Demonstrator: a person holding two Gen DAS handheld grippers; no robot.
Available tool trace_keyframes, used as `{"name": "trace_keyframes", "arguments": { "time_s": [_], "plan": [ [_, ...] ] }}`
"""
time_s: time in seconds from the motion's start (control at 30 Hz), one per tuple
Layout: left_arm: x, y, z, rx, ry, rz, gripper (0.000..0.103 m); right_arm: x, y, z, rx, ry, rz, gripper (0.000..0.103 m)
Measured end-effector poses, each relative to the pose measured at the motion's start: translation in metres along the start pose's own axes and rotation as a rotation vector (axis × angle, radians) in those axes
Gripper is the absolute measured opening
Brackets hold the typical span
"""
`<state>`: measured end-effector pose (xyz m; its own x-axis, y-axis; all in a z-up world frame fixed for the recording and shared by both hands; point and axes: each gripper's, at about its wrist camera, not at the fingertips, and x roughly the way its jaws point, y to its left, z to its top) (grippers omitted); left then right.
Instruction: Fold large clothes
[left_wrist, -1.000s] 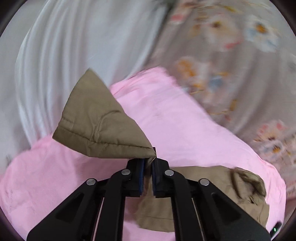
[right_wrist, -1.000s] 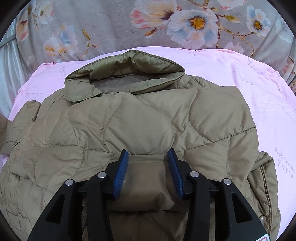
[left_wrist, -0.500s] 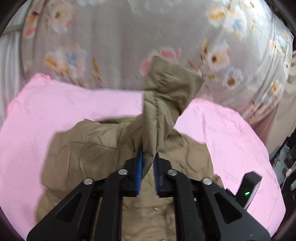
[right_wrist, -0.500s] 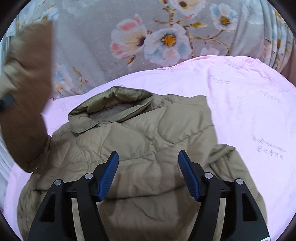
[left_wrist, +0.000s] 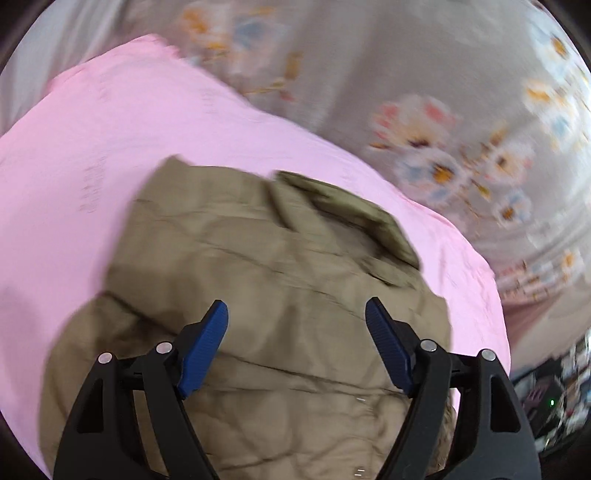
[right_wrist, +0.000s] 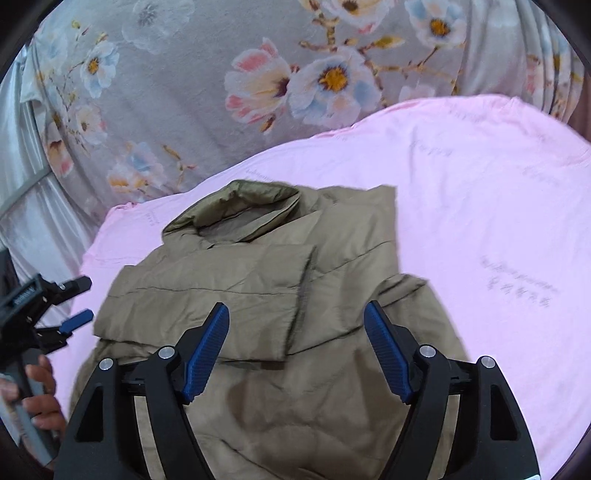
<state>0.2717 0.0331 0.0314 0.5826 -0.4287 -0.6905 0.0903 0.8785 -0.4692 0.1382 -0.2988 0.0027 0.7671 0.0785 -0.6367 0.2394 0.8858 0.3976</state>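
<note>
An olive quilted jacket (right_wrist: 332, 387) lies front-up on a pink sheet (right_wrist: 480, 221), collar (right_wrist: 240, 210) at the far end. One sleeve (right_wrist: 207, 288) is folded flat across its chest. My right gripper (right_wrist: 295, 308) hovers over the jacket's middle, jaws opening, with nothing held between them. My left gripper (left_wrist: 295, 306) hangs above the jacket (left_wrist: 258, 295) too, its jaws opening and empty, in a blurred view. From the right wrist view the left gripper (right_wrist: 84, 300) shows at the left edge beside the sleeve, held by a hand (right_wrist: 40, 398).
A grey floral bedcover (right_wrist: 184, 92) lies beyond the pink sheet. Pale curtains (right_wrist: 22, 184) hang at the far left. Dark room clutter (left_wrist: 554, 387) shows past the sheet's right edge in the left wrist view.
The left gripper carried the sleeve over the jacket, let it go and opened wide; the sleeve now lies across the chest. The right gripper opened wider and pulled back from the jacket.
</note>
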Motion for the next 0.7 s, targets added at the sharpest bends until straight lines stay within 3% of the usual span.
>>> {"name": "trace_keyframes", "arguments": {
  "time_s": [0.1, 0.2, 0.4, 0.47, 0.5, 0.53, 0.63, 0.7],
  "plan": [
    [0.004, 0.057, 0.008, -0.162, 0.031, 0.031, 0.074, 0.018, 0.007, 0.002, 0.006, 0.049, 0.012, 0.073],
    [0.008, 0.090, 0.008, -0.259, 0.053, 0.022, 0.074, 0.036, 0.012, 0.002, -0.001, 0.084, -0.006, 0.073],
    [0.023, 0.118, 0.008, -0.366, 0.077, -0.065, 0.069, 0.061, 0.009, -0.003, 0.064, 0.146, 0.028, 0.070],
    [0.027, 0.121, 0.014, -0.386, 0.075, -0.086, 0.059, 0.062, 0.010, -0.002, 0.059, 0.144, 0.050, 0.032],
    [0.029, 0.122, 0.017, -0.391, 0.077, -0.082, 0.050, 0.063, 0.012, -0.001, 0.054, 0.153, 0.051, 0.022],
    [0.031, 0.122, 0.021, -0.393, 0.078, -0.073, 0.036, 0.063, 0.013, 0.001, 0.049, 0.157, 0.046, 0.004],
    [0.029, 0.118, 0.031, -0.367, 0.070, -0.064, 0.009, 0.050, 0.020, 0.019, 0.024, 0.106, 0.068, 0.002],
    [0.016, 0.107, 0.036, -0.328, 0.036, -0.044, 0.007, 0.031, 0.027, 0.033, -0.004, 0.039, 0.086, 0.002]
  ]
}}
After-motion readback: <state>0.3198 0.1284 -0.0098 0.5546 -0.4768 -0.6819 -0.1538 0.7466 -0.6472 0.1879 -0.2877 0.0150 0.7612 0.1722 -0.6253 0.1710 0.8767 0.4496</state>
